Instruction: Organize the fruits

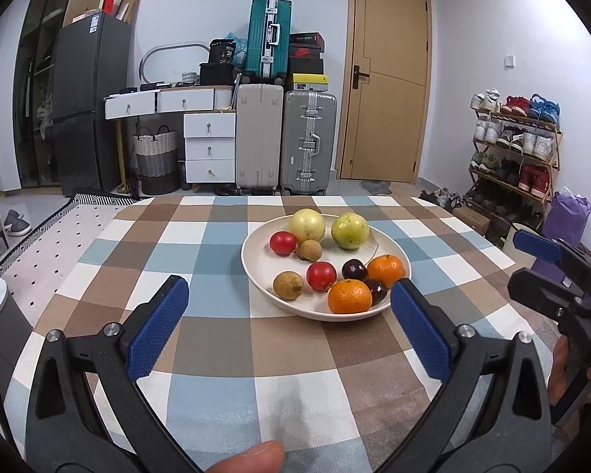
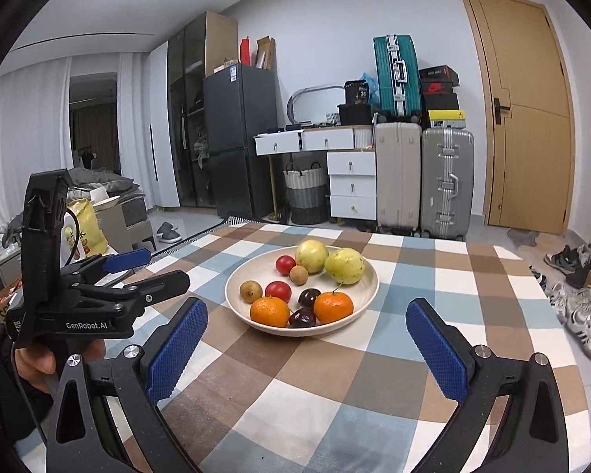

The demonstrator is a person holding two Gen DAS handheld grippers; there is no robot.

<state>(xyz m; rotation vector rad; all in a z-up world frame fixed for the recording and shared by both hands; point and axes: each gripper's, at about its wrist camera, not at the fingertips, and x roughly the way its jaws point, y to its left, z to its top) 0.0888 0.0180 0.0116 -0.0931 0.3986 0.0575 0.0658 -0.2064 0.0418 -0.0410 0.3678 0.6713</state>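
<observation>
Bright ceiling spotlights, sharp, fisheye-warped dark edges

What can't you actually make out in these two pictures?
- Near rim of the plate: in the left view the left claw covers part of it.
- Front cherry: half hidden behind an orange in the left view.
- Right claw: cut off by the left view's edge.
- Writing on the shoe boxes: too small in both views.
- Table near edge: below both frames.

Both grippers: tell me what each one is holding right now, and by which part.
Nothing is held. The left gripper and the right gripper are both open, short of the plate, with only tablecloth between their fingers. All the fruit lies in the plate.
</observation>
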